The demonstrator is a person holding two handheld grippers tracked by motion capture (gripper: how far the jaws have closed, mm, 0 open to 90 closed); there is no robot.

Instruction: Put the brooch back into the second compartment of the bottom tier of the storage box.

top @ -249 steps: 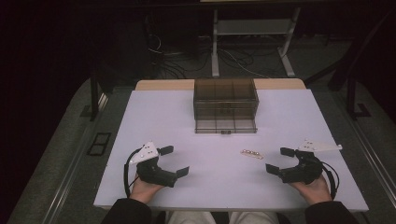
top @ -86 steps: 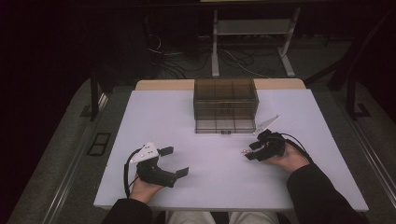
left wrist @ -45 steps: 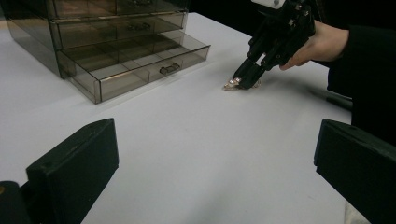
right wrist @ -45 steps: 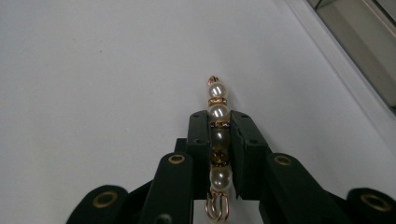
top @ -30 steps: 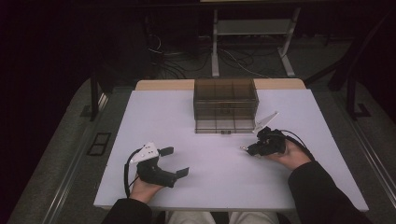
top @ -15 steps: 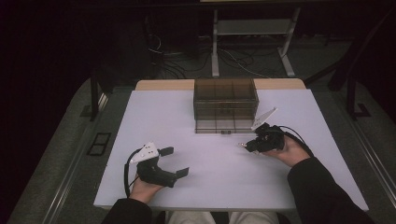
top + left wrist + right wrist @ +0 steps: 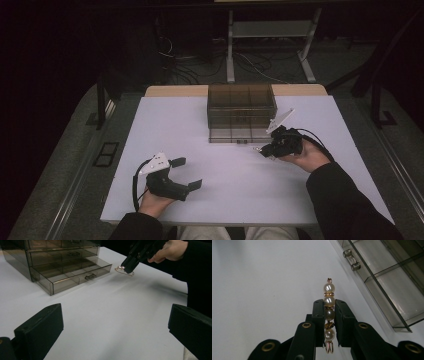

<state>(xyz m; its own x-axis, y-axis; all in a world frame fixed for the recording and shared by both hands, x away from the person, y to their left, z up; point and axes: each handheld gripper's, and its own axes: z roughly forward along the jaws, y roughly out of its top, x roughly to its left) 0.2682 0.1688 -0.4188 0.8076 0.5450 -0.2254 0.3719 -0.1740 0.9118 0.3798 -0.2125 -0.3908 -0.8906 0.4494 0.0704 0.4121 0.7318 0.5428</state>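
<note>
A short string of white pearl beads with gold spacers and gold wire loops is pinched between the two black jaws of the right gripper, which press on its middle beads; one pearl and a gold ring project beyond the jaw tips, and another ring hangs below them. In the left gripper view the same pearl piece is carried at the jaw tips, just above the white tabletop and clear of it. In the high view the right gripper, held in the person's right hand, sits just in front of the right corner of a smoked transparent plastic drawer cabinet. The cabinet's bottom drawer is pulled out, showing divided compartments and a small clear handle. The left gripper rests near the table's front edge, well apart from the cabinet, with its jaws spread wide. A black cable loops beside it, and a grey three-cornered plate tops it. Dark sleeves cover both forearms.
</note>
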